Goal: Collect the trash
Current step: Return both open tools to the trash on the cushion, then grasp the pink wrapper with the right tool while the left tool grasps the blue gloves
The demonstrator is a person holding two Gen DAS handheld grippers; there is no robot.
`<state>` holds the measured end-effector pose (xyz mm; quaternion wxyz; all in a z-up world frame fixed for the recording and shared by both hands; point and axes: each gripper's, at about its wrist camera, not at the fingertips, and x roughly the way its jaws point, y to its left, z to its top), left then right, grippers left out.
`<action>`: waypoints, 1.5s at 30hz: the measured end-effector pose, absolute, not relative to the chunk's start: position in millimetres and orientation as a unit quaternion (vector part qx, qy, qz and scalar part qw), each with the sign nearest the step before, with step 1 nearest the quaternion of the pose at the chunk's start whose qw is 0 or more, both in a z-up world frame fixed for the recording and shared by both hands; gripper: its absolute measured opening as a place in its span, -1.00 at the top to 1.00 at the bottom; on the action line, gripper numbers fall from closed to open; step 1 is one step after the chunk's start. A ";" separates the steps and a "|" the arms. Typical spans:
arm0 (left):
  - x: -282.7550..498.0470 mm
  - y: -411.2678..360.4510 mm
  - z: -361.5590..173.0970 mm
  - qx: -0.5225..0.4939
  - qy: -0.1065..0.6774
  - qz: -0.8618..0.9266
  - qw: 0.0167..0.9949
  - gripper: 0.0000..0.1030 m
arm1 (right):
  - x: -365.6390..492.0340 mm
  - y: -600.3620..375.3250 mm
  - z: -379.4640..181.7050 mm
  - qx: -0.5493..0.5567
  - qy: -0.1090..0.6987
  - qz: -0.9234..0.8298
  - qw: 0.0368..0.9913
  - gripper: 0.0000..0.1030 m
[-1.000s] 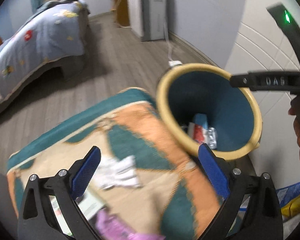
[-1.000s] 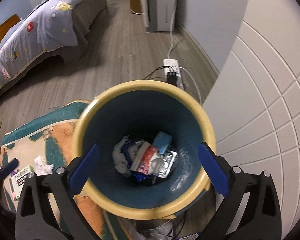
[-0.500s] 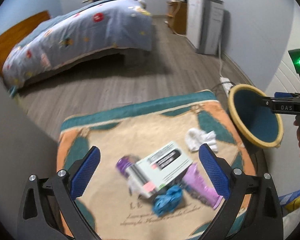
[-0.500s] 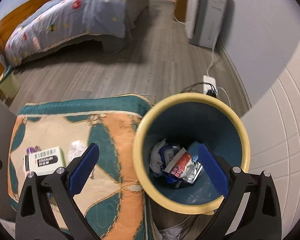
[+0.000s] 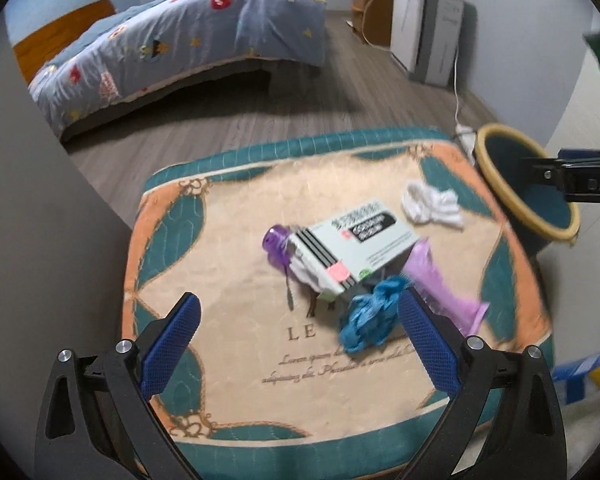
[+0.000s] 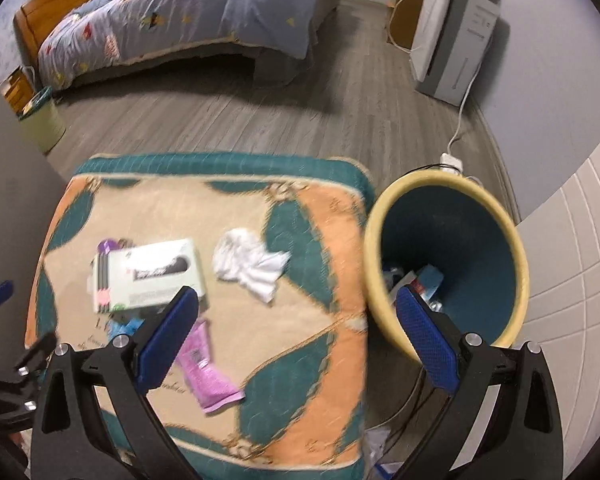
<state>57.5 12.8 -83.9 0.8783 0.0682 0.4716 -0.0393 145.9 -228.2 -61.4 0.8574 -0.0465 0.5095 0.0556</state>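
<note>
Trash lies on a patterned cloth-covered table: a white carton, a crumpled white tissue, a pink wrapper, a crumpled blue piece and a purple item. A blue bin with a yellow rim stands at the table's right edge and holds trash. My left gripper hovers open over the near side of the table, empty. My right gripper is open and empty above the table's right edge, beside the bin.
A bed with a blue quilt stands across the wooden floor. A white appliance and a power strip are by the far wall. A tiled wall is on the right.
Both grippers have pulled back from above the bin and swung left, so the table and its trash now fill the views. Both stay open and empty.
</note>
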 end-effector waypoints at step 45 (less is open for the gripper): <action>81.0 -18.0 -156.6 0.056 0.557 -0.104 0.822 -0.88 | 168.1 -209.9 -134.7 -0.005 0.598 0.131 0.790 0.55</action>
